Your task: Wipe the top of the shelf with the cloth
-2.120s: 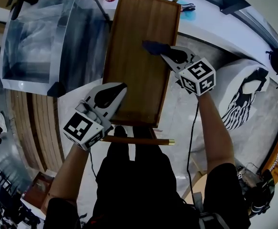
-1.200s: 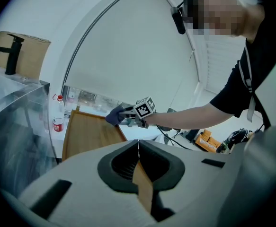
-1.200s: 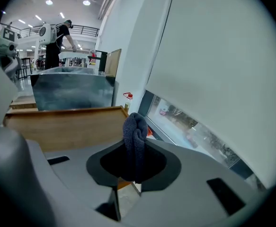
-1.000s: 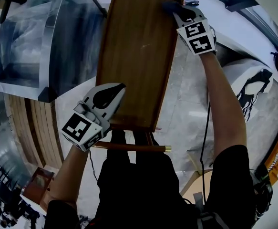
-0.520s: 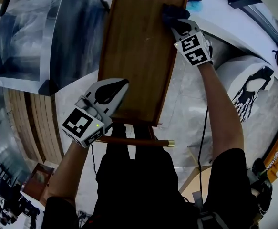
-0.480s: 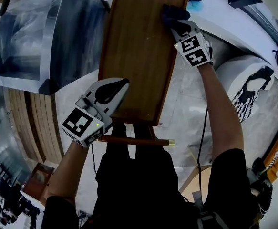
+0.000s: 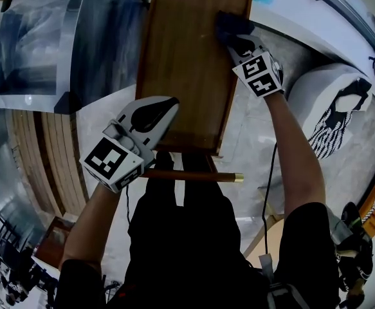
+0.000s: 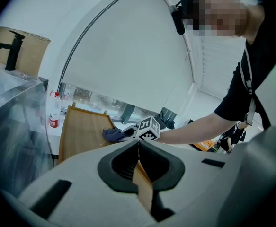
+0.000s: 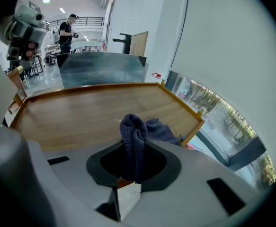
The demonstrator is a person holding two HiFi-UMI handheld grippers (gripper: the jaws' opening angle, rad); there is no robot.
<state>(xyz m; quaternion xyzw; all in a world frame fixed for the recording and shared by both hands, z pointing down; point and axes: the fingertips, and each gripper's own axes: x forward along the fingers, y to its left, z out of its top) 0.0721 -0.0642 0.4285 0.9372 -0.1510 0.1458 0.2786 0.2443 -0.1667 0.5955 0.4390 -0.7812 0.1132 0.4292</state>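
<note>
Black short-sleeved shirt (image 7: 306,237), dark trousers (image 7: 174,201)

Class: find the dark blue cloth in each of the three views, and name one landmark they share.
Head view: cloth upper right, at the right hand-held gripper's tip.
Left gripper view: cloth just left of centre, on the shelf top.
Right gripper view: cloth centre, pinched between the jaws.
Shared landmark: the wooden shelf top.

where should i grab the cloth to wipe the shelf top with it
Grip the cloth by its bunched-up fold, coming down from above the shelf top. The fold stands up as a thick ridge that jaws can close across, while the loose rest lies flat on the wood and serves as the wiping part. The right gripper is shut on just that ridge.
</note>
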